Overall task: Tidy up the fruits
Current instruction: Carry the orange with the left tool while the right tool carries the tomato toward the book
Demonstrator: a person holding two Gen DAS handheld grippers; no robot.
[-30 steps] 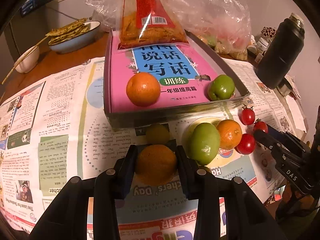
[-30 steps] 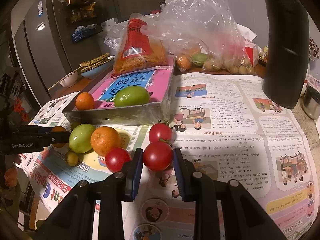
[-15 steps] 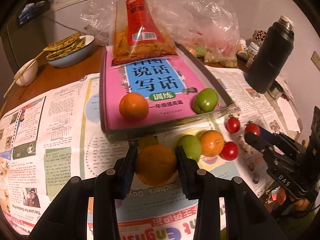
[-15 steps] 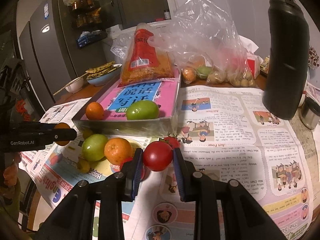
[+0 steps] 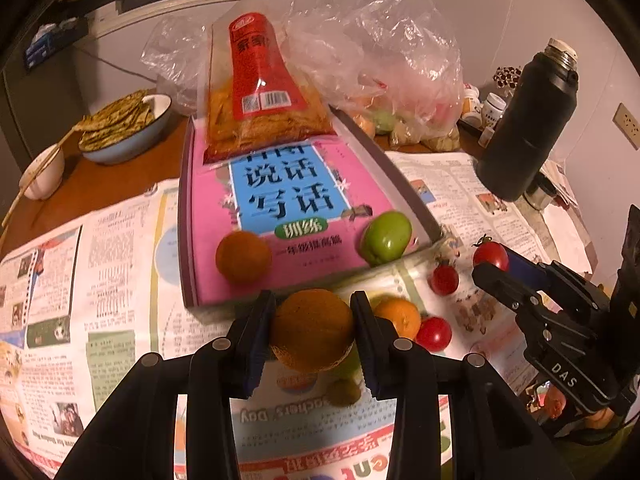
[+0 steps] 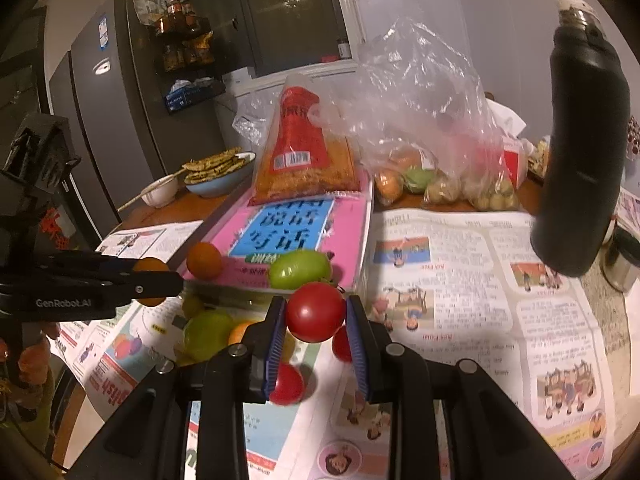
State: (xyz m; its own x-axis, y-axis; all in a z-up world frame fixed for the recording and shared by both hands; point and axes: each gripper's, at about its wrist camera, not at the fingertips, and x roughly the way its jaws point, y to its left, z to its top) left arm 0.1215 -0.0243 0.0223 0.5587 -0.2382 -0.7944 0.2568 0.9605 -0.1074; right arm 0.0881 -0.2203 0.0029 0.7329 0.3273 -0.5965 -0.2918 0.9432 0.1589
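My left gripper (image 5: 312, 328) is shut on an orange (image 5: 312, 330) and holds it above the newspaper, just in front of the tray (image 5: 404, 184) lined with a pink book. An orange (image 5: 243, 257) and a green fruit (image 5: 386, 237) lie on the book. My right gripper (image 6: 316, 316) is shut on a red tomato (image 6: 315, 311), lifted over the fruit pile; it also shows in the left wrist view (image 5: 490, 255). On the newspaper lie another orange (image 5: 400, 316), two tomatoes (image 5: 434, 334) and a green fruit (image 6: 206, 334).
A snack bag (image 5: 262, 88) rests on the tray's far end. Plastic bags of produce (image 5: 400, 80) lie behind. A black thermos (image 5: 528, 120) stands at the right. A blue bowl of flatbread (image 5: 124, 128) and a small white bowl (image 5: 42, 174) sit at the left.
Both grippers have risen with their fruit. The left one carried the orange up and toward the tray's front edge; the right one lifted the tomato off the newspaper.
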